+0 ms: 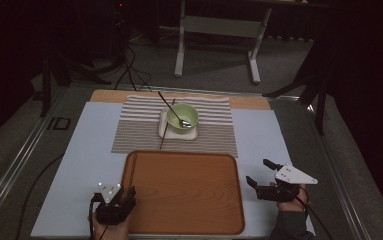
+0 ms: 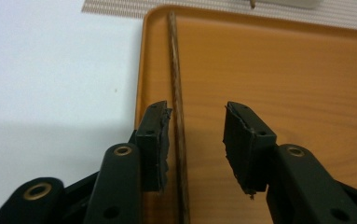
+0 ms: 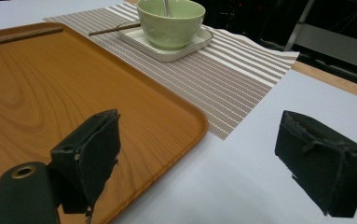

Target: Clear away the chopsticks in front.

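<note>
We note the left tongs (image 1: 125, 196) at the near-left corner of the wooden tray (image 1: 189, 200), jaws released and spread to either side of a chopstick (image 2: 178, 116) that lies inside the tray along its left rim; the left gripper view shows no contact between pads and stick. The right tongs (image 1: 259, 172) sit off the tray's right edge over the pale tabletop (image 1: 86, 150), jaws wide apart, grasping nothing. At the tabletop's far edge we record a striped placemat (image 1: 214, 135) carrying a white square dish (image 1: 165, 131), a green bowl (image 1: 189, 114) with a spoon (image 1: 175, 115), and a second chopstick (image 1: 165, 134) leaning across the dish
</note>
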`<state>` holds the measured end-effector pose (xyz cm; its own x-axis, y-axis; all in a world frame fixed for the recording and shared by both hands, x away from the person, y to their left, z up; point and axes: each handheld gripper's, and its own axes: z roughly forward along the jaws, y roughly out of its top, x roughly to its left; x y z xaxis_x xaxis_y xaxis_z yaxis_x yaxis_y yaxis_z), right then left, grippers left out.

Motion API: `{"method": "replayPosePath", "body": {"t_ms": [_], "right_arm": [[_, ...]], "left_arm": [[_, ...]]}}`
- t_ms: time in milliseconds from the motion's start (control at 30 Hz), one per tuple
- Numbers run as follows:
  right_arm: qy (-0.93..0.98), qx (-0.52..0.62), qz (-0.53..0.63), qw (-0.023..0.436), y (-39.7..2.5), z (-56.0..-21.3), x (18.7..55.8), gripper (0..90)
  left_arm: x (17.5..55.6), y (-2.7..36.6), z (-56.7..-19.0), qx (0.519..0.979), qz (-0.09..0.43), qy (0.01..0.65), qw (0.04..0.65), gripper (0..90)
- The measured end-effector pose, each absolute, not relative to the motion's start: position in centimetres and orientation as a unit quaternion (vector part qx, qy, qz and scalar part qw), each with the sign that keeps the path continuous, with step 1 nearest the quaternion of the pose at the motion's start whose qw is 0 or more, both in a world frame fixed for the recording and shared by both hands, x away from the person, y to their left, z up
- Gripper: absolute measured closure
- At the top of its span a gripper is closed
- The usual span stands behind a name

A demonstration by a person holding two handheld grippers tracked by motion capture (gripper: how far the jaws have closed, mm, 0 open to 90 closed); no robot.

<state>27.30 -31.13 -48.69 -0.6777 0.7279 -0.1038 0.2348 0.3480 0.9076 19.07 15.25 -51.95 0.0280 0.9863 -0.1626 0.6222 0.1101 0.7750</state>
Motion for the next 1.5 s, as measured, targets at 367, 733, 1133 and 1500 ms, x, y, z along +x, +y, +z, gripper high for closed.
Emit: {"method": "replayPosePath", "body": {"t_ms": [367,733,1133,1500], "right_arm": [[0.779,0.309,0.48,0.259,-31.2,-48.7,27.3,13.5],[0.778,0.31,0.481,0.26,-31.3,-48.6,27.3,13.5],[0.777,0.311,0.481,0.26,-31.4,-48.6,27.3,13.5],[0.778,0.311,0.48,0.26,-31.4,-48.6,27.3,13.5]], "left_arm": [[20.2,15.0,-50.0,0.626,0.264,0.628,0.379,58.8],[22.2,14.1,-48.0,0.652,0.274,0.583,0.399,58.9],[25.5,14.2,-46.2,0.653,0.271,0.568,0.422,58.9],[28.8,14.0,-45.2,0.654,0.272,0.56,0.43,58.2]]}}
